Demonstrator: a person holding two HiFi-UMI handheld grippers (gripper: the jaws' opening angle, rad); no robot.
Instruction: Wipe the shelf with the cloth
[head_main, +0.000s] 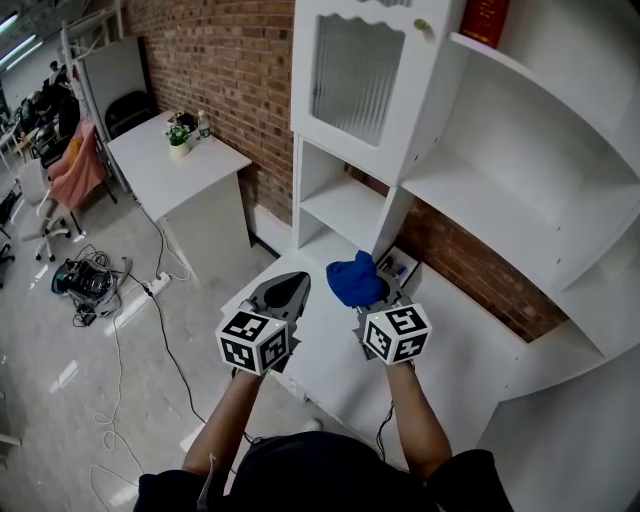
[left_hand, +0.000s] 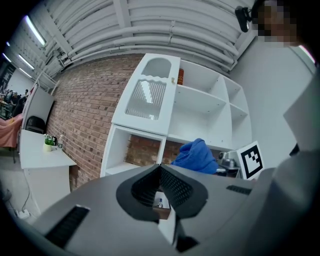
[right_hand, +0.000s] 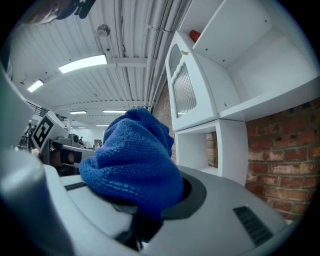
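Two grey hand-held grippers, worn with a dark short-sleeved top
The left gripper (head_main: 298, 280) and right gripper (head_main: 380, 298) share a smooth pale-grey shell that narrows toward the jaws; behind the jaws each carries a white cube (head_main: 255, 341) printed with black square markers. At the root of the jaws the shell opens into a black-rimmed hollow, and the jaws' inner faces (left_hand: 172, 186) are black and finely ribbed. A dark ribbed slot (left_hand: 69, 226) is set into the shell on either side, back from the jaws. The person's dark top (head_main: 300, 478) has short sleeves (head_main: 165, 487)
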